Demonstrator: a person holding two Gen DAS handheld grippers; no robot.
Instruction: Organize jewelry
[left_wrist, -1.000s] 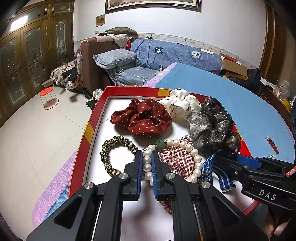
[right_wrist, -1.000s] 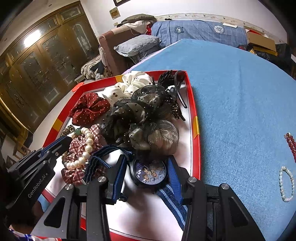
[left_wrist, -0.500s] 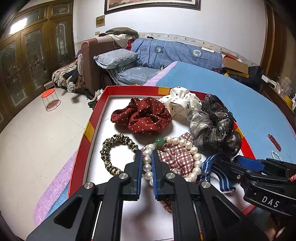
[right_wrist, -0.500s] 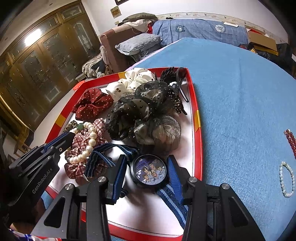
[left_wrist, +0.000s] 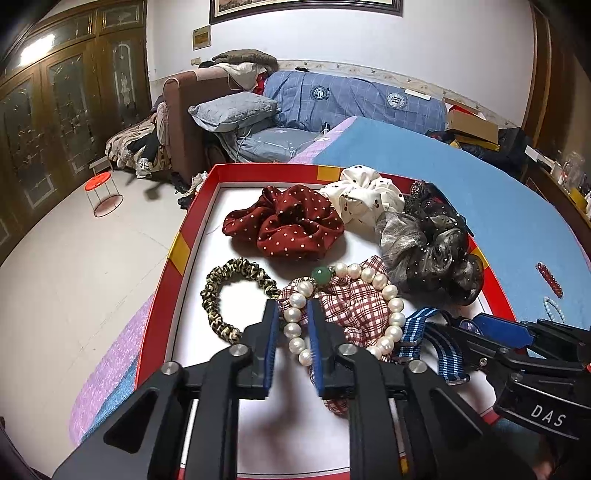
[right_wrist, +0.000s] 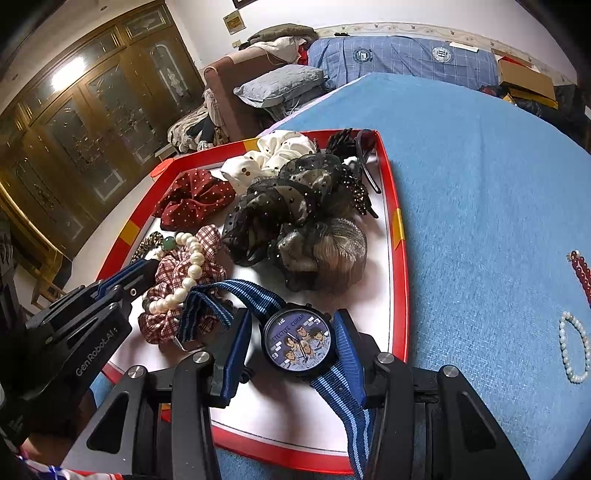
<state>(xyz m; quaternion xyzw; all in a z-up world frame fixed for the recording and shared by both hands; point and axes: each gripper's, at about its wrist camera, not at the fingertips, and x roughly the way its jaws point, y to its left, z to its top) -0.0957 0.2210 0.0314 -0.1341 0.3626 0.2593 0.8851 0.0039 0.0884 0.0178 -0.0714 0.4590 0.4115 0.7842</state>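
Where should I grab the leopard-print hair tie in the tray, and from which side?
Take the leopard-print hair tie on its left arc, from above, one finger inside the loop. It lies flat and open on the tray; its right edge touches the pearl bracelet that the left gripper straddles.

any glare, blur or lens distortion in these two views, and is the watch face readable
Left wrist view: strong fisheye bending of the red tray, soft shadow under the left gripper, pearl bracelet sharp. Right wrist view: bright lamp reflection on the cabinet doors, black vignette corners, watch sharp enough to read "Detective Conan" between the right gripper fingers.
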